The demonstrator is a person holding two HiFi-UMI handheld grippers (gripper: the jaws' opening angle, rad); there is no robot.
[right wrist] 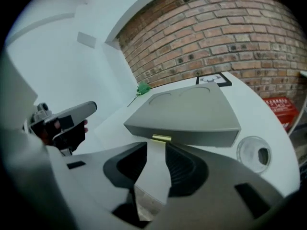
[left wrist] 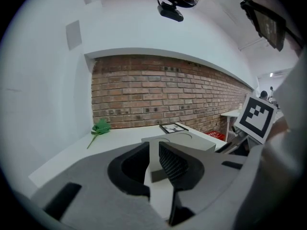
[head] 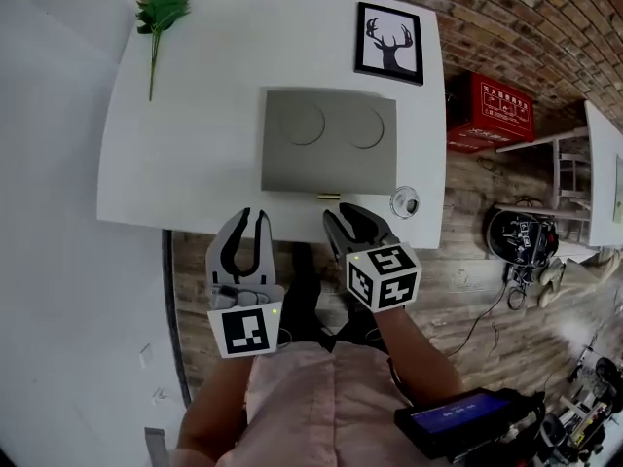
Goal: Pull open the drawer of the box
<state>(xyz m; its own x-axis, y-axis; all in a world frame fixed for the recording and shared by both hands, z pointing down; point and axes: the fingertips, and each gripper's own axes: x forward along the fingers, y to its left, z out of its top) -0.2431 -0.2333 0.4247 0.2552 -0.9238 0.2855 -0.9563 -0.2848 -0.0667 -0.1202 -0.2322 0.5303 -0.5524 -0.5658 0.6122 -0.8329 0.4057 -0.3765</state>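
Greenery comes first, at the far left: a leafy sprig (head: 161,13) is laid on the white table (head: 195,115), well apart from everything else. Next along, the left gripper (head: 254,217) is held off the table's near edge, its jaws parted by only a narrow slit, with nothing caught between them. At centre the grey box (head: 329,139) is set flat on the table, two round recesses sunk into its top and its front face turned toward the near edge; the drawer is judged shut, since no gap is seen. A small brass handle (head: 330,196) is fixed at the middle of that front, and that is where hold should be taken. Just short of it the right gripper (head: 341,220) is lined up, jaws spread, the handle ahead of the tips and not yet pinched. The handle is judged hard, thin and likely slippery, and the box light enough to be dragged across the smooth top, so a firm pinch and a straight, steady draw are called for. Further right, a clear glass dish (head: 406,202) is seen just beside the box's front corner.
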